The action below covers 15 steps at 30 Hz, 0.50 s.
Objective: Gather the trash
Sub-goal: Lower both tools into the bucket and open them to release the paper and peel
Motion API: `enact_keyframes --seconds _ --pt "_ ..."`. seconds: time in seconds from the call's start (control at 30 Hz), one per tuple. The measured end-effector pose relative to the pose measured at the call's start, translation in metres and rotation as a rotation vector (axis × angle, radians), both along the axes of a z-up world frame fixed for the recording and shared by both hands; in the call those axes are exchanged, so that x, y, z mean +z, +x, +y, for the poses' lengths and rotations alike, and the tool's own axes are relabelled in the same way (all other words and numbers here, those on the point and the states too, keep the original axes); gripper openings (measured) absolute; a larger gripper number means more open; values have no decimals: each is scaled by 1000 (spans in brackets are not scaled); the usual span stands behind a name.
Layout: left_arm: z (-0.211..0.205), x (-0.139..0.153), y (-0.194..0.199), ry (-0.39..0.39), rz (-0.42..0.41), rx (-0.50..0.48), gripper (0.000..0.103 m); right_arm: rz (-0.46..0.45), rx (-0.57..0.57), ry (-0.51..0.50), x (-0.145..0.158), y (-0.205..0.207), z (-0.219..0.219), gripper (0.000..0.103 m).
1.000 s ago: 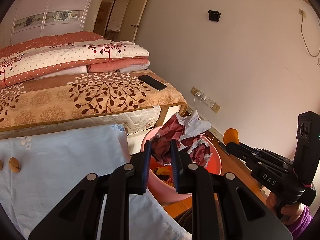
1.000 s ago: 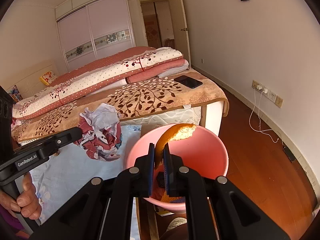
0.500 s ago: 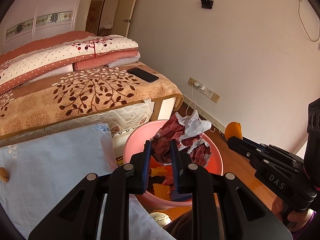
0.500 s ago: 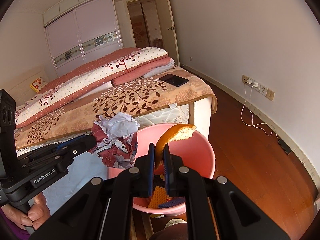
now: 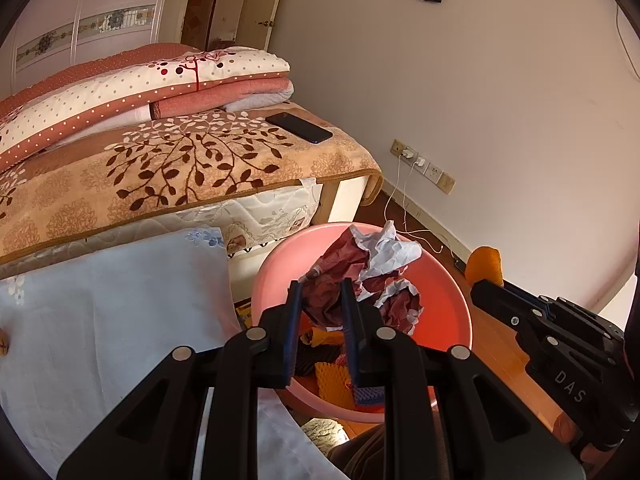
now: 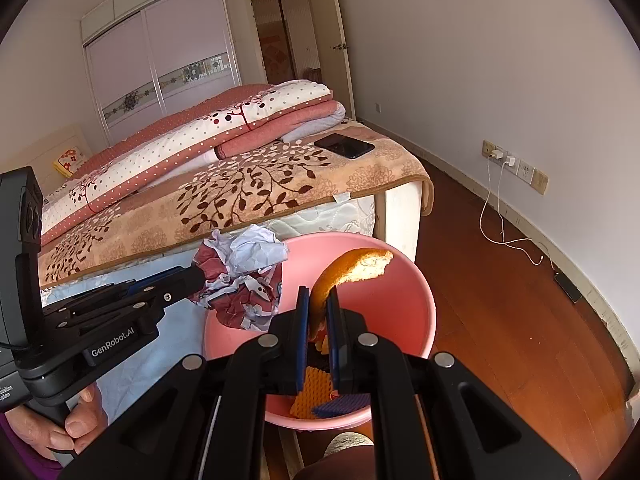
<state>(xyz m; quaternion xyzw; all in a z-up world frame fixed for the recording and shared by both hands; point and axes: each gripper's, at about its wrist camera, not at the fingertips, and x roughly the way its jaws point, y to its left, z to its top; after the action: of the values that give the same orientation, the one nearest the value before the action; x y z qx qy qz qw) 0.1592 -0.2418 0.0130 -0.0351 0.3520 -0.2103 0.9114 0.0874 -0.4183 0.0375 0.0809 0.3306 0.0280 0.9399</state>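
The crumpled red and white paper ball (image 5: pixel 360 280) is pinched tight in the left claw (image 5: pixel 320 312) over the near edge of the round pink plastic tub (image 5: pixel 448 280), and the curled orange peel (image 6: pixel 348 272) is squeezed in the right claw (image 6: pixel 318 320) over the middle of it. If the paper is let go now, it might be bumped by the rim and dropped on the brown wood floor (image 6: pixel 500 312). The tub is set beside a pale blue cloth (image 5: pixel 100 312), near a bed with a leaf-print blanket (image 5: pixel 180 168) and a black phone (image 5: pixel 298 127).
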Motion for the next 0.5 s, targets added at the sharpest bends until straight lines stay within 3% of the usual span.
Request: enact_keyframes --seconds 0.5 --pt "-7 -9 8 13 22 5 19 33 -1 5 -15 7 -2 8"
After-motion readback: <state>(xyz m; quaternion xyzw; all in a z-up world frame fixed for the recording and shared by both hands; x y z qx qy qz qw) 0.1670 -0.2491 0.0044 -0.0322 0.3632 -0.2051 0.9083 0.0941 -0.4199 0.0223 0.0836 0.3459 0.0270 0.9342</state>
